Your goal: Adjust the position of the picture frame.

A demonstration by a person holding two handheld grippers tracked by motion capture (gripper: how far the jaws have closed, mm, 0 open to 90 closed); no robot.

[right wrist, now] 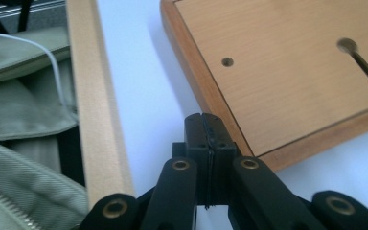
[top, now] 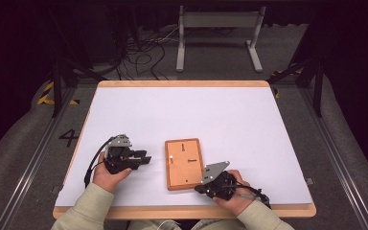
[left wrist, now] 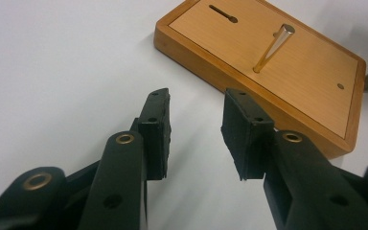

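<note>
Flat wooden board (top: 184, 164) with slots, holes and upright metal pin (left wrist: 273, 48); left tongs (left wrist: 195, 134) released, right tongs (right wrist: 206, 139) clenched empty.

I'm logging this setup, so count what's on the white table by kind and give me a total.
Wooden board: 1
Metal peg standing upright in the board: 1
Handheld tool: 2, the left tool open, the right tool shut at the board's corner
Total: 4

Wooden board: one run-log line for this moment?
wooden board flat on table | metal peg upright in board | left gripper open, empty | right gripper shut at board corner
</note>
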